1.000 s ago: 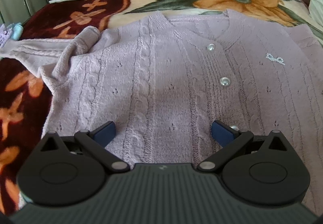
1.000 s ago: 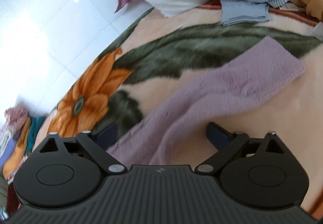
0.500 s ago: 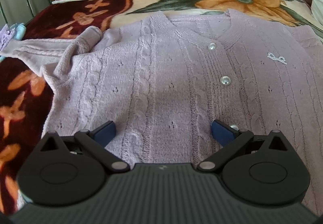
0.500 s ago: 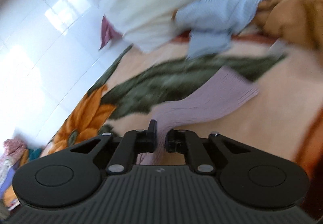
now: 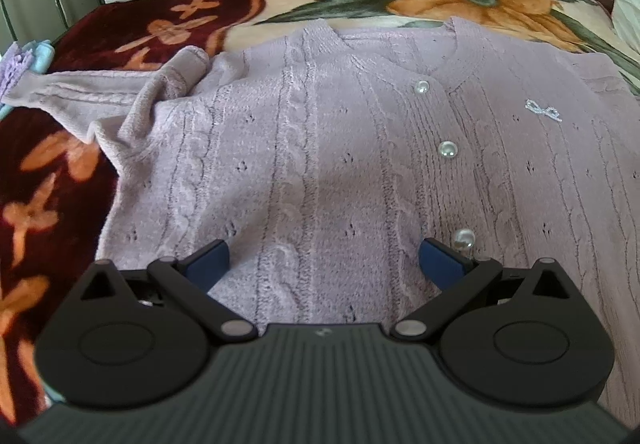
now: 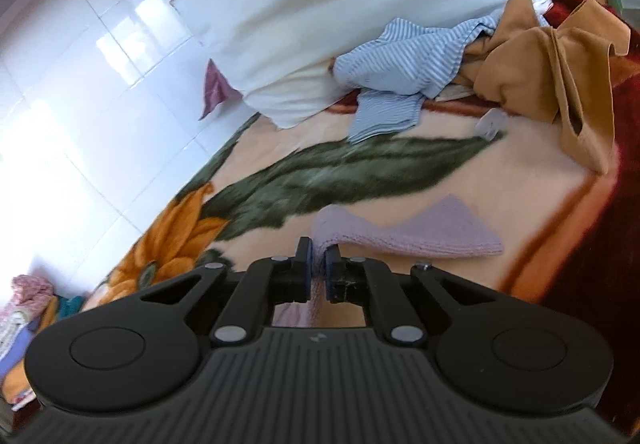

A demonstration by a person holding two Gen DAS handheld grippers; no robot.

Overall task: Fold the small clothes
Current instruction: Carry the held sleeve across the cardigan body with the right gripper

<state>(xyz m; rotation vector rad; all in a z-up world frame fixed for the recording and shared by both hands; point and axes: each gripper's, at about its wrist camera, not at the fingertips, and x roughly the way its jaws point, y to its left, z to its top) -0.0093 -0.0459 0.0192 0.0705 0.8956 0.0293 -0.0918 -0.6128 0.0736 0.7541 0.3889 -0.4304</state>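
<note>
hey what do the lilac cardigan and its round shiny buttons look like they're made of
Lilac cable-knit cardigan: soft, fuzzy yarn, perhaps chenille or acrylic; raised cables, eyelet holes and a matte nap show. Round pearly buttons: probably plastic faux pearl, glossy with bright highlights.

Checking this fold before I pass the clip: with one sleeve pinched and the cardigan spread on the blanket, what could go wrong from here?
1. The right hand-held gripper pinches only a thin edge of the sleeve; it may slip out mid-fold.
2. The left hand-held gripper is open above the cardigan, not pinning it, so pulling the sleeve could drag the body askew.
3. The other sleeve lies bunched, so the fold may end lumpy.
</note>
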